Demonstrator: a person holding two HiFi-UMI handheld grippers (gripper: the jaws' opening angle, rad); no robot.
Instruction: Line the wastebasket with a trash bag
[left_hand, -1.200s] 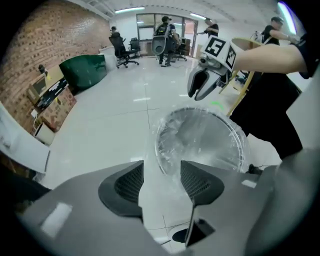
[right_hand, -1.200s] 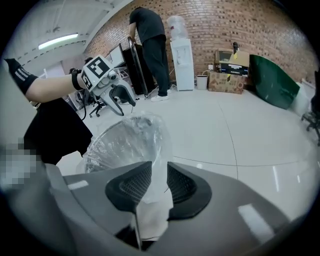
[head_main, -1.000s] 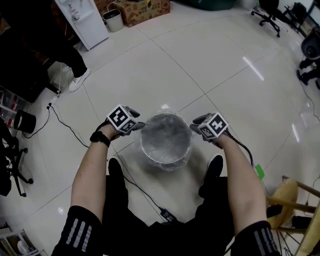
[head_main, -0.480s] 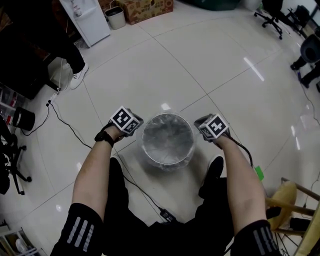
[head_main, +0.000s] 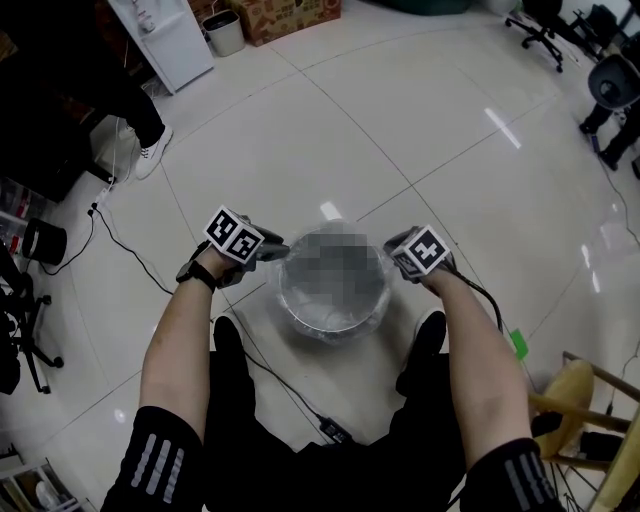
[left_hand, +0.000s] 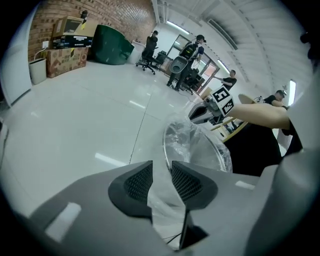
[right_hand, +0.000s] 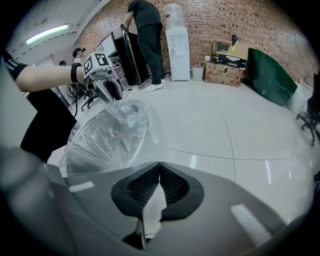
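Head view: the wastebasket (head_main: 334, 326) stands on the tiled floor (head_main: 420, 130) right in front of my feet, and the clear trash bag (head_main: 283, 300) is draped over its rim. My left hand-held gripper (head_main: 272, 252) is at the rim's 9 o'clock and my right hand-held gripper (head_main: 396, 251) at its 3 o'clock, both angled down at the bag's edge.

Left gripper view: the jaws stand apart and have just been opening. A strip of the bag's film (left_hand: 162, 200) runs through the gap between the pads without being pinched. Beyond it, at 1 o'clock, the film bunches over the basket's rim, with the other hand-held gripper on the far side.

Right gripper view: the jaws are closed tip to tip, nipping a fold of the film that shows pale behind the pads. The crinkled bag (right_hand: 107, 135) spreads over the basket at 10 o'clock, and the left hand-held gripper sits on its far edge.
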